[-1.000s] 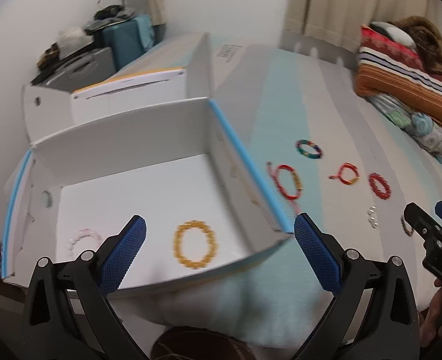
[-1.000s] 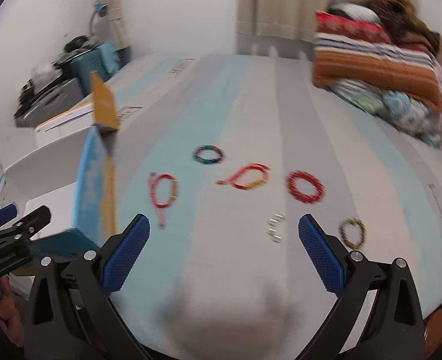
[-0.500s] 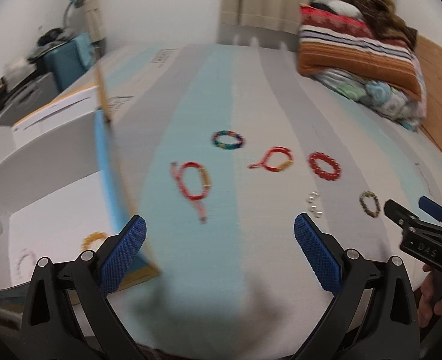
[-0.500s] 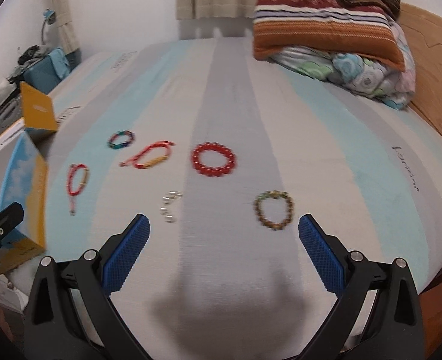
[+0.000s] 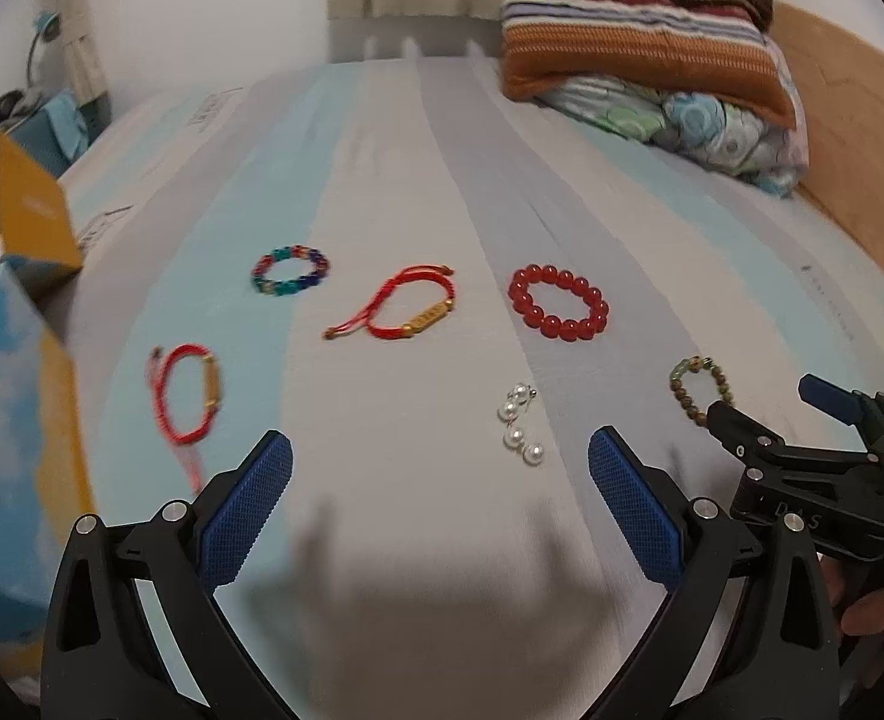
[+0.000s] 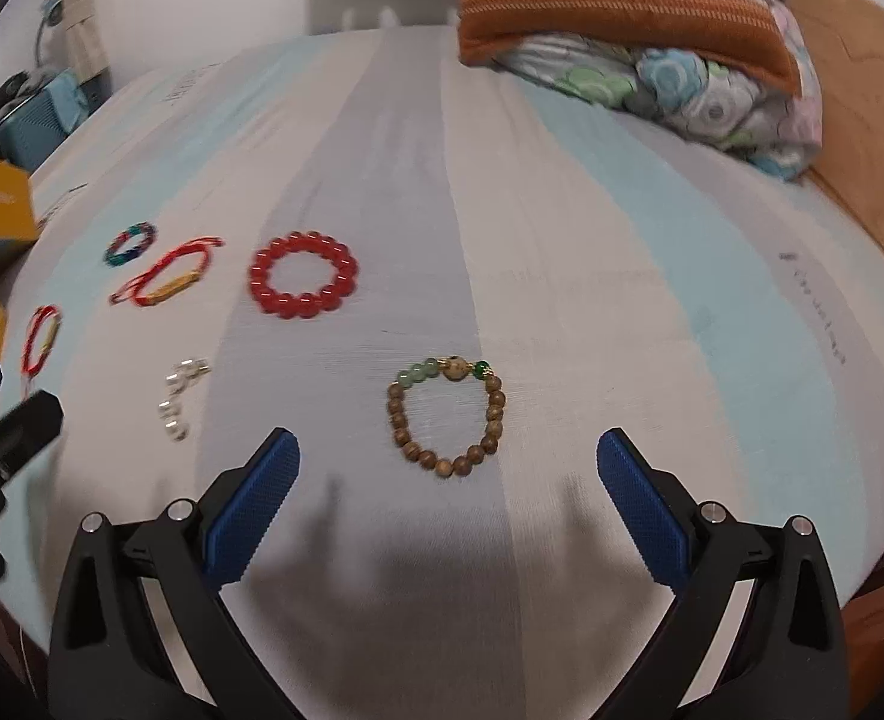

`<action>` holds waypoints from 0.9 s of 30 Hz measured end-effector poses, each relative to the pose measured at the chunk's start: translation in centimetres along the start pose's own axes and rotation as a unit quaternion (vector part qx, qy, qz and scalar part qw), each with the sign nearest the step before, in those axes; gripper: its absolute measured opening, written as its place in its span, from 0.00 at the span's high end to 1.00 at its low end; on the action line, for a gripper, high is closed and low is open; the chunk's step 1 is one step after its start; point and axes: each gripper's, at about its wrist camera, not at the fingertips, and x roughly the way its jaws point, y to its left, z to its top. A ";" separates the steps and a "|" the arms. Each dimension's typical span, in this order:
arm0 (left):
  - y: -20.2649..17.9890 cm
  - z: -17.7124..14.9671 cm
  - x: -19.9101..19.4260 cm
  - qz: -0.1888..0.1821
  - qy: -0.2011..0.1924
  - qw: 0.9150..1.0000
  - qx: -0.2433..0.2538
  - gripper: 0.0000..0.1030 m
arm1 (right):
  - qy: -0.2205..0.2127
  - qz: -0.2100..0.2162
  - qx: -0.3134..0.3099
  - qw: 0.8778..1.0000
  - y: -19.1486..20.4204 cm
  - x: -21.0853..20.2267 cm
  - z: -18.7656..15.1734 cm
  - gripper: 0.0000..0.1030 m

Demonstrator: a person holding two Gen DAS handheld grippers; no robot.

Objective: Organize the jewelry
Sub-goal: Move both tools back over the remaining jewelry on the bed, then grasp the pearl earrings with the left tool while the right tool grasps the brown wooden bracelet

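In the left wrist view, the left gripper [image 5: 440,480] hangs wide open and empty over the bed [image 5: 418,138], with the pearl earrings [image 5: 519,425] just ahead between its fingers, the red bead bracelet [image 5: 558,310] beyond, and the box [image 5: 4,396] at far left. In the right wrist view, the right gripper [image 6: 448,480] is likewise spread wide and empty, the brown bead bracelet [image 6: 445,416] lying on the bed between its fingers.

Black gripper frames, blue textured fingers [image 5: 634,504], silver screws

Right gripper [image 5: 784,414] hides part of the wooden bracelet [image 5: 691,387]
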 end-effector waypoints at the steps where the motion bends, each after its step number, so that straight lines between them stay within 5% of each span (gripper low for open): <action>1: -0.3 0.0 0.9 -0.001 0.005 1.000 0.003 0.06 | 0.003 0.000 0.004 1.000 -0.1 0.6 0.0 0.07; 16: -2.3 0.1 8.2 0.000 0.033 0.999 0.010 0.07 | 0.010 0.018 0.038 0.999 -2.2 5.1 -1.0 0.13; 24: -2.9 -0.5 8.1 0.013 0.030 0.999 0.019 0.22 | -0.001 0.012 0.028 1.000 -2.2 5.0 -1.0 0.47; 27: -2.9 -0.7 7.8 0.007 0.032 0.999 0.018 0.37 | -0.003 0.012 0.026 1.000 -2.2 4.8 -1.1 0.59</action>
